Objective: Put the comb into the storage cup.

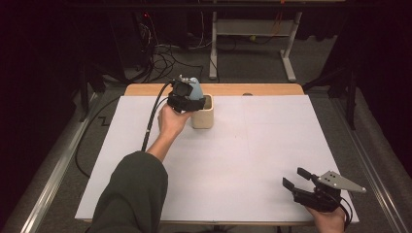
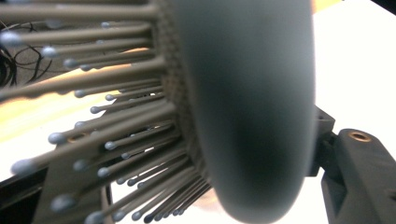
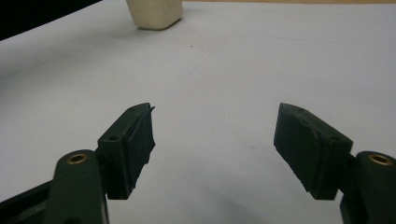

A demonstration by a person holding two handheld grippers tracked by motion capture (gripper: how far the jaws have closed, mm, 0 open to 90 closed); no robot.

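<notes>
Blurred hairbrush hides the left hand-held gripper, grip unclear; right hand-held gripper released.

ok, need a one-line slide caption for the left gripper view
Close-up of a grey hairbrush, bristles fanning left, between the left gripper's part-open jaws above the white table.

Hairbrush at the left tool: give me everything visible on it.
Grey-blue hairbrush, smooth matte plastic-looking back, rows of thin ball-tipped bristles sticking out sideways from a textured pad. It stands roughly upright, head up, over the cream cup at the table's far edge, between the left tool's jaws; actual pad contact can't be made out.
</notes>
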